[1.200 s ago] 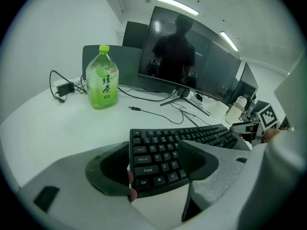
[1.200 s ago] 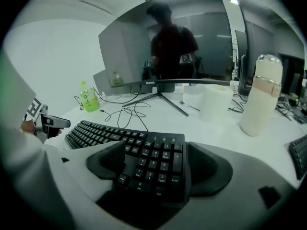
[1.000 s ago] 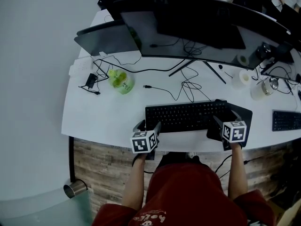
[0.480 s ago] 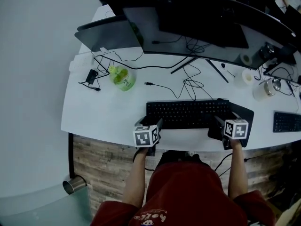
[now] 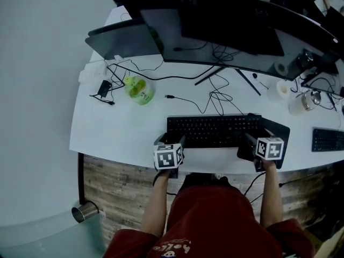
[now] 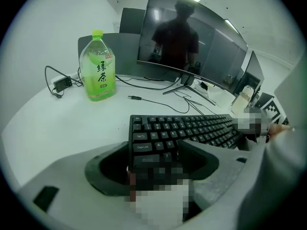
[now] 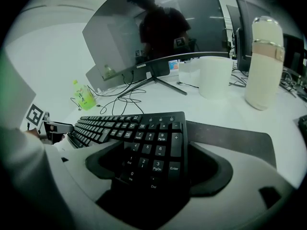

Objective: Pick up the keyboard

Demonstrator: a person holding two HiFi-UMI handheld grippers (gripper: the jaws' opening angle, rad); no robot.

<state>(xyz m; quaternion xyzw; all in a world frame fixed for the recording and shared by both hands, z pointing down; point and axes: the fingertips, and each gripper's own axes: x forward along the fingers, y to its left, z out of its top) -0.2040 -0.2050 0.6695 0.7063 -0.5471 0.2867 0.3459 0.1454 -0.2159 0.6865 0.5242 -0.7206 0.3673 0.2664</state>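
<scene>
Change vs. one second back: the left hand-held gripper (image 5: 171, 141) has crept slightly toward 12 o'clock, further onto the keyboard (image 5: 215, 130). For the right hand-held gripper (image 7: 149, 152) and the keyboard I see no shift that I can separate from head sway.

Desk (image 5: 118, 136): white, carries everything.

Curved monitor (image 5: 226, 31): fills the 12 o'clock side. I judge this is why the approach comes from the open 6 o'clock edge.

Keyboard: lies flat near the desk's 6 o'clock edge, its 3 o'clock end overlapping the dark mouse pad (image 7: 235, 140). No sign yet that it has left the desk.

Grippers: one at each end. I judge this is for balance, since a long thin body held at one end would droop and twist.
- Left gripper view: jaws part-way apart, the Tab/Caps end fills the gap, and they look closed onto it.
- Right gripper view: the same, with the number-pad end seated deep between the jaws and the 3 o'clock jaw against the short edge.

Green tea bottle (image 6: 98, 66): upright at 10 o'clock, well apart from the keyboard.

Loose cables (image 5: 209, 98): just beyond the keyboard at 12 o'clock. One may be its own lead, so I judge a slow lift is wise.
</scene>
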